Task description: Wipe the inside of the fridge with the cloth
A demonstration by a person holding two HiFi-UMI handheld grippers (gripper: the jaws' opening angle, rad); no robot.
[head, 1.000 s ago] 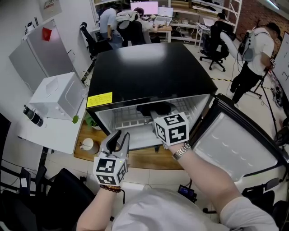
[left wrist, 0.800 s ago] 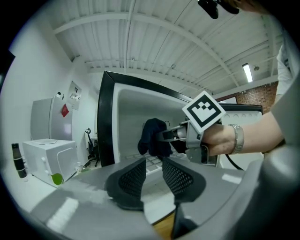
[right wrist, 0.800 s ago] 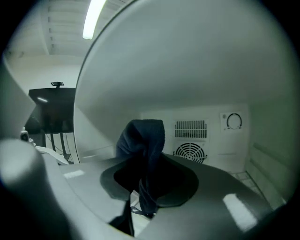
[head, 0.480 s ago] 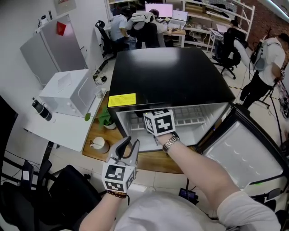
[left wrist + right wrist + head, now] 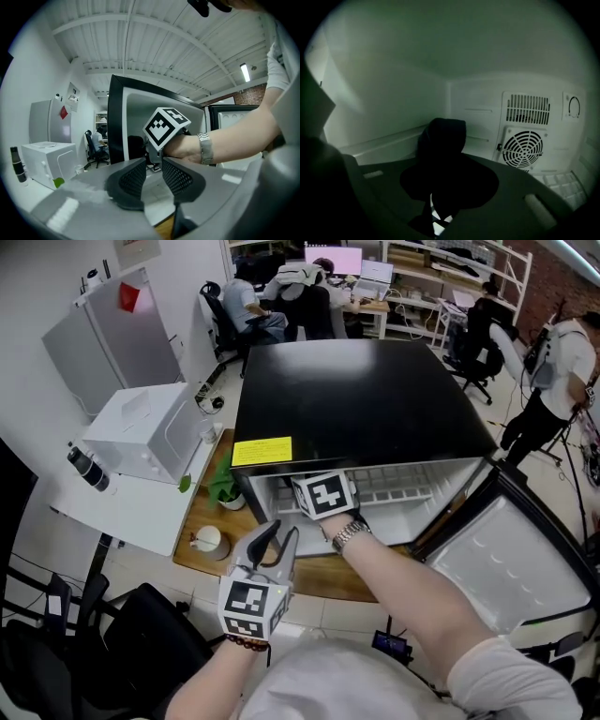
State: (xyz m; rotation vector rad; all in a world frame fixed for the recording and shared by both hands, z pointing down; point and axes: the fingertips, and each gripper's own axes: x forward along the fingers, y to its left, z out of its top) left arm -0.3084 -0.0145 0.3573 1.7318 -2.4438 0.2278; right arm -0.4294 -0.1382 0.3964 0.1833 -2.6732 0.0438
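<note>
My right gripper [image 5: 443, 164] is clamped on what seems the dark cloth [image 5: 441, 133] inside the fridge [image 5: 356, 399]; my left gripper [image 5: 153, 165] has its jaws apart, empty.

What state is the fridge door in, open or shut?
Open: the door stands swung out at the right, exposing the white interior and wire shelf of the fridge.

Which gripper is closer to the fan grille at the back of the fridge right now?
Right. The right gripper is inside the fridge, facing the fan grille; the left gripper hangs outside, before the opening.
</note>
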